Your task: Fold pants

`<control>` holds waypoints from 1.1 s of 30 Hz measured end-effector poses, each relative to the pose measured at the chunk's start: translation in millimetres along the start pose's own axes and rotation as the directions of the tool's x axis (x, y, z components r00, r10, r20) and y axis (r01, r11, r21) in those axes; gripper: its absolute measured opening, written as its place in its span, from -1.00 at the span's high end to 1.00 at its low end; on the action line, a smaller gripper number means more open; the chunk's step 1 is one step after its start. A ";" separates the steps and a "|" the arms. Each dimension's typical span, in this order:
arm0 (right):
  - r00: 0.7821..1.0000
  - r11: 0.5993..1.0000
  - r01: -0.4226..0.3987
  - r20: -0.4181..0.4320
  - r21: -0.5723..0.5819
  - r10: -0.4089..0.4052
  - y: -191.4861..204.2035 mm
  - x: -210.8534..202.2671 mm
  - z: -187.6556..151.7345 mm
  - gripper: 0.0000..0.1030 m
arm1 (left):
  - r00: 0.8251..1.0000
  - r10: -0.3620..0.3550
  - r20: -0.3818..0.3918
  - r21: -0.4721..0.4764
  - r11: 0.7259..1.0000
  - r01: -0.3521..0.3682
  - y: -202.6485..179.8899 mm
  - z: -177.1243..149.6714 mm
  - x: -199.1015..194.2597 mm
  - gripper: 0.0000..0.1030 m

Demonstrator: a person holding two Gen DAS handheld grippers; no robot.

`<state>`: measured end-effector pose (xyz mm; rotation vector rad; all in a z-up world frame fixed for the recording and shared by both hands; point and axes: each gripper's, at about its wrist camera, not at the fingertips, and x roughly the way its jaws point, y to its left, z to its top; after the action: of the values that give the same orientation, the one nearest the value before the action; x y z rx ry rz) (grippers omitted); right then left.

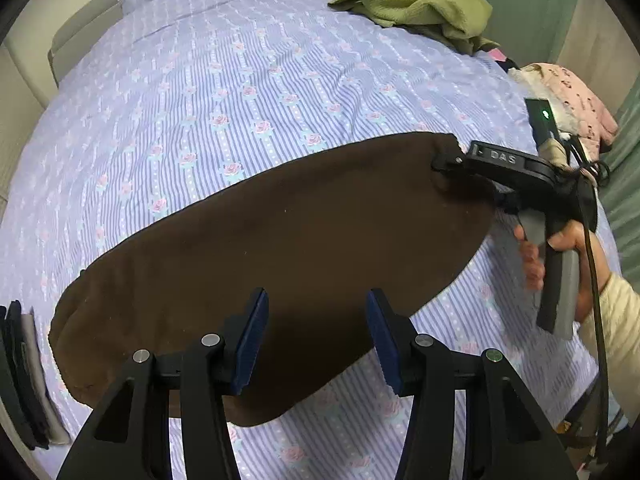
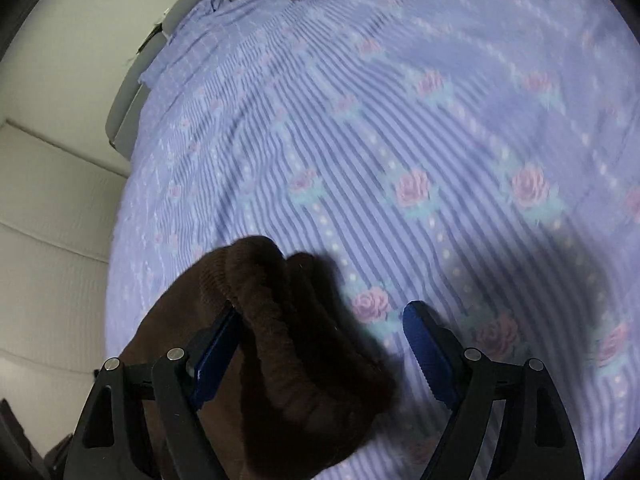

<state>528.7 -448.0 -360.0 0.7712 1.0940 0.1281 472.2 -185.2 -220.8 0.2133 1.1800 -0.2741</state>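
Observation:
Dark brown pants [image 1: 280,248] lie folded lengthwise in a long band across the bed. My left gripper [image 1: 318,340] hovers open above their near edge, holding nothing. My right gripper [image 1: 444,166] is at the pants' far right end, at the ribbed waistband. In the right wrist view the right gripper [image 2: 324,344] has its jaws wide apart, with the bunched brown waistband [image 2: 280,320] lying between them against the left finger [image 2: 216,344]. The cloth is not pinched.
The bed [image 1: 240,92] has a purple striped sheet with roses. A green garment [image 1: 408,0] lies at the far edge, a pink one [image 1: 568,96] at the right. Folded dark and grey clothes [image 1: 24,376] sit at the left. A padded headboard [image 2: 52,208] borders the bed.

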 end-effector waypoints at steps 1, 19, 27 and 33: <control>1.000 1.000 -0.015 -0.005 0.018 0.016 -3.3 0.8 0.1 -0.56 | 1.000 0.000 0.000 -0.010 1.000 0.000 -1.2 3.0 1.8 0.03; 0.965 0.935 -0.227 -0.067 0.273 0.253 -35.3 23.8 -7.2 -0.09 | 1.000 -0.013 -0.017 0.005 1.000 0.013 -23.4 23.1 3.4 0.01; 0.971 0.927 -0.232 0.017 0.294 0.238 -16.3 -24.4 6.5 0.38 | 1.000 -0.027 -0.011 -0.038 0.999 0.027 -15.9 22.1 -1.6 0.01; 1.000 0.989 0.024 -0.003 0.147 -0.024 1.5 -35.4 10.8 0.39 | 1.000 -0.009 -0.021 -0.086 0.996 0.007 1.2 14.2 6.9 0.01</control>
<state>521.2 -468.4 -330.1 0.8899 1.1225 0.0276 487.5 -189.1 -222.0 0.1363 1.2111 -0.2275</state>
